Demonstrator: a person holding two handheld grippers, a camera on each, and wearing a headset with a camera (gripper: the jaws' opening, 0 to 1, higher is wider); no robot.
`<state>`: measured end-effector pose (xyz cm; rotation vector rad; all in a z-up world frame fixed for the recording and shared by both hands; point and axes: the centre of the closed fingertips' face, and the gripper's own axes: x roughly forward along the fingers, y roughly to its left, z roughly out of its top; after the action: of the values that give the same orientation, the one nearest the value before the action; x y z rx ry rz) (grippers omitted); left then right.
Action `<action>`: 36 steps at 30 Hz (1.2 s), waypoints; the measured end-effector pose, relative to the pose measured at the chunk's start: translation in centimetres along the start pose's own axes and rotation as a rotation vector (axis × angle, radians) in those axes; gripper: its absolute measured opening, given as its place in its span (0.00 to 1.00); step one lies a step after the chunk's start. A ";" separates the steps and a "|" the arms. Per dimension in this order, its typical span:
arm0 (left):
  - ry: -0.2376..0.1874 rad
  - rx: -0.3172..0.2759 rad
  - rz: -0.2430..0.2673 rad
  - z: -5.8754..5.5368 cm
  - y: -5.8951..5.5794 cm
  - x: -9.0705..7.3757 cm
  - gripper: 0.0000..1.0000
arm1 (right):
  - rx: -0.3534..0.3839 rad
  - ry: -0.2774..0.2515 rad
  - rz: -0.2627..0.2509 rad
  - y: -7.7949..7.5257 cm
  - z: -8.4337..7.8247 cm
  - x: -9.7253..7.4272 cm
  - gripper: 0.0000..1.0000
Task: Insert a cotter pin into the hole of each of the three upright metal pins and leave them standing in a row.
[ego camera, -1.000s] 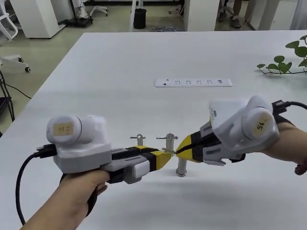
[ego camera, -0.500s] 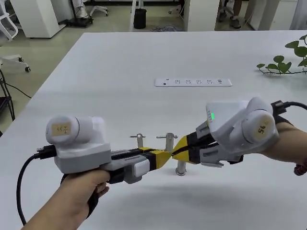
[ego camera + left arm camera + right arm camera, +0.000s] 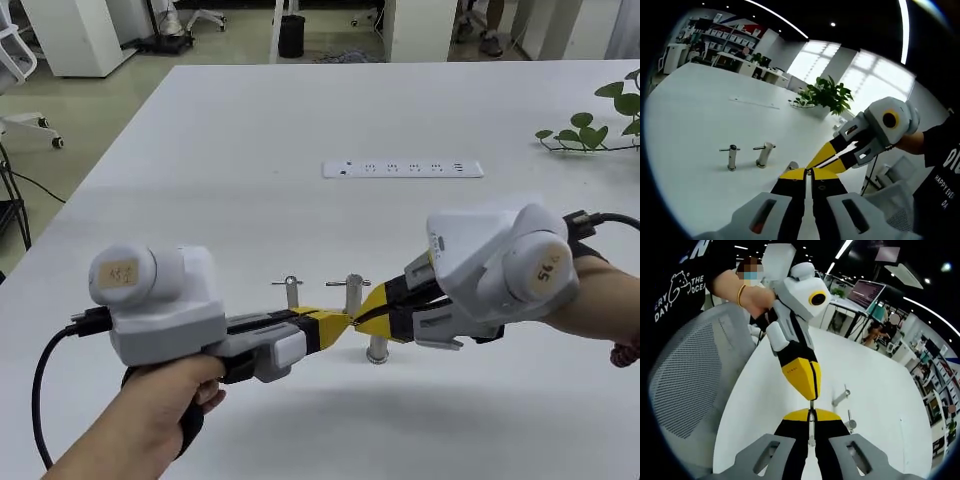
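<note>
Head view: a white worktop point(image 3: 250, 140) with two hand-held grippers meeting tip to tip near its front edge. The left gripper point(image 3: 338, 325) comes in from the lower left, and the right gripper point(image 3: 368, 312) from the right. Just behind the tips stand two upright metal pins, a left pin point(image 3: 290, 293) and a middle pin point(image 3: 352, 295), each with a thin crosspiece point(image 3: 338, 284) through its top. A third pin point(image 3: 377, 349) stands just beside the middle one, nearer the person, with its top hidden by the grippers. Right gripper view: the right jaws are clamped on a thin metal cotter point(image 3: 811, 435), which runs up to the yellow tip of the left gripper. Left gripper view: the left jaws are together and meet the right gripper's tip; whether they grip the cotter cannot be told. A power strip point(image 3: 402, 171) lies farther back on the worktop, and a plant point(image 3: 598, 128) sits at the right edge.
</note>
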<state>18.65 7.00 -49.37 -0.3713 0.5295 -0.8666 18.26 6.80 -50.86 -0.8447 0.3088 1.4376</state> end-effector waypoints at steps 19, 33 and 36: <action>-0.011 0.145 -0.039 -0.1 -0.1 -0.6 0.00 | 0.375 -0.130 0.036 0.9 0.1 -0.1 0.05; -0.081 0.202 -0.146 0.3 -1.4 -1.8 0.00 | 0.718 -0.253 0.149 2.3 0.4 -0.5 0.14; -0.088 0.190 -0.165 0.2 -1.7 -1.9 0.00 | 0.740 -0.272 0.175 2.7 0.9 -0.6 0.13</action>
<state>16.68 7.47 -47.79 -0.2799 0.3347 -1.0465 15.36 6.72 -50.74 -0.0212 0.6633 1.4244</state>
